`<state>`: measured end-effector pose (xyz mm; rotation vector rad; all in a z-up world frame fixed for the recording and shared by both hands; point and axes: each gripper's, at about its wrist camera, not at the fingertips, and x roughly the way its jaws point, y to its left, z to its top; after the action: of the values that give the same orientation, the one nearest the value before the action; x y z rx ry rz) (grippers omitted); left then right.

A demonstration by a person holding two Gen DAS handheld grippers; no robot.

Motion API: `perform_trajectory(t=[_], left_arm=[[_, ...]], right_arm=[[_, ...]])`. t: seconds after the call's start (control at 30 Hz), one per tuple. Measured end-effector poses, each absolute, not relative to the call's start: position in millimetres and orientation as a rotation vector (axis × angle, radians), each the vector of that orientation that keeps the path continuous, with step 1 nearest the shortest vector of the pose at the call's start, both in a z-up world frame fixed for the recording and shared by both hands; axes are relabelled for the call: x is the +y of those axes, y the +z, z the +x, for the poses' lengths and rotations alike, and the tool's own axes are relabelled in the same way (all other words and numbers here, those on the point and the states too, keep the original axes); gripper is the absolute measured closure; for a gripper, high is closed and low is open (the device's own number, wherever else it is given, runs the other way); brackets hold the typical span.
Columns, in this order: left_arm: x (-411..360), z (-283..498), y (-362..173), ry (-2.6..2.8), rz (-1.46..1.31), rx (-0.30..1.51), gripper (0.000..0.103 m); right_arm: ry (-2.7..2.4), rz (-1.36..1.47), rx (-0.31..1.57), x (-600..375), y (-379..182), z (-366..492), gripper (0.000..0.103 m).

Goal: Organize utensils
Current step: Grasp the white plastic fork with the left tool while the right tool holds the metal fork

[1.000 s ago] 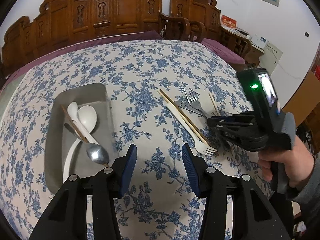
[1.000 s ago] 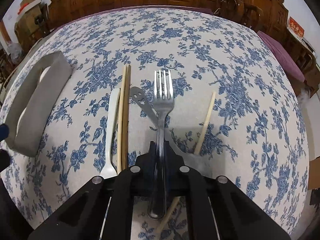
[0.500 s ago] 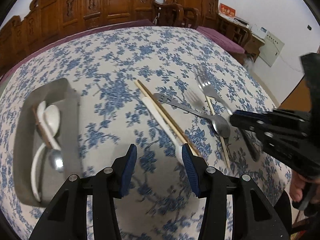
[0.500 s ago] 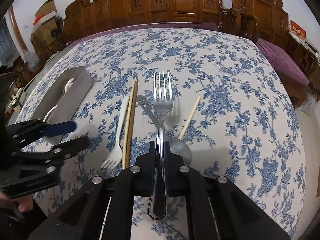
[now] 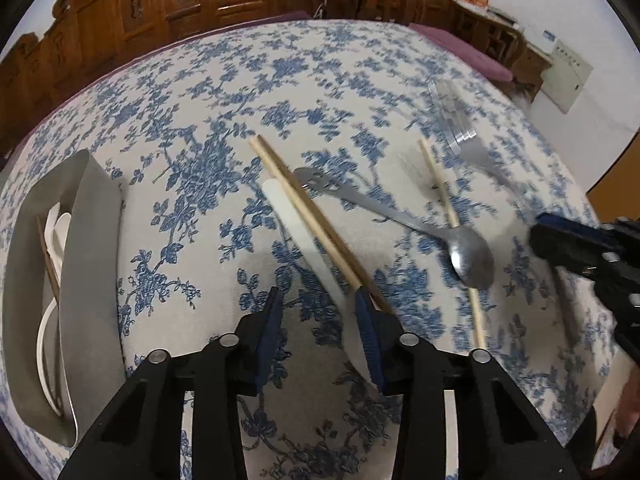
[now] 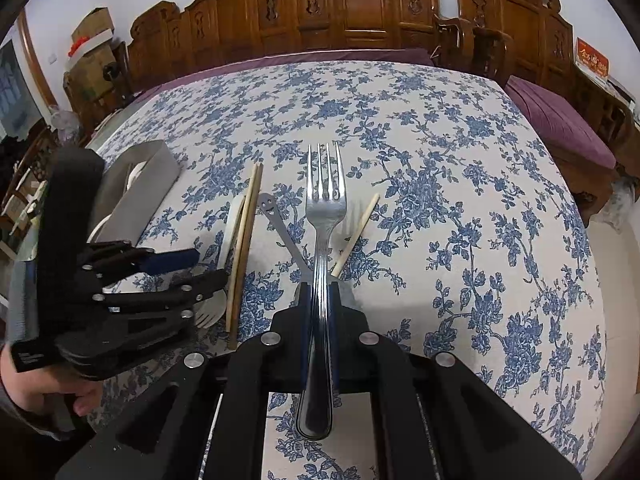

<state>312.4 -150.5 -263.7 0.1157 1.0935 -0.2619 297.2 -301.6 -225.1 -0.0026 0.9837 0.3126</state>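
My right gripper (image 6: pixel 319 292) is shut on a steel fork (image 6: pixel 325 208), held above the table, tines pointing away. The fork shows blurred in the left wrist view (image 5: pixel 460 128). My left gripper (image 5: pixel 320 312) is open, low over the handle of a white plastic fork (image 5: pixel 296 232) and a pair of chopsticks (image 5: pixel 304 204). It also shows at the left of the right wrist view (image 6: pixel 176 276). A steel spoon (image 5: pixel 468 256) and a single chopstick (image 5: pixel 444 200) lie to the right. A grey tray (image 5: pixel 92 264) at the left holds white spoons and a brown chopstick.
The round table has a blue floral cloth (image 6: pixel 440 160). Carved wooden chairs (image 6: pixel 360 12) stand behind it. A purple bench (image 6: pixel 560 128) is at the right, and cardboard boxes (image 6: pixel 92 32) at the far left.
My right gripper has lifted the steel fork off the table and raised it. My left gripper has moved right, away from the tray, down over the white fork and chopsticks.
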Motion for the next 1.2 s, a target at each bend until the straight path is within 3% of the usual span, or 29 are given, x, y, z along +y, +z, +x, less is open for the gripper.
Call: perform_trajectory(t=[0.43, 0.57, 0.63, 1.2], left_arm=[[-146.5, 322.5, -263.5, -0.207, 0.109, 1.133, 0.073], [-148.8, 324.4, -264.0, -0.193, 0.122, 1.135, 0.084], [-147.1, 324.8, -263.5, -0.193, 0.121, 1.144, 0.095], [-105.6, 295.0, -224.2, -0.220, 0.086, 1.046, 0.097]], right_arm=[[0.325, -0.005, 0.973, -298.1, -219.0, 294.4, 0.093], [0.324, -0.004, 0.974, -298.4, -219.6, 294.9, 0.093], [0.327, -0.004, 0.976, -298.3, -220.2, 294.7, 0.093], [0.353, -0.022, 0.959, -277.5, -209.7, 291.4, 0.093]])
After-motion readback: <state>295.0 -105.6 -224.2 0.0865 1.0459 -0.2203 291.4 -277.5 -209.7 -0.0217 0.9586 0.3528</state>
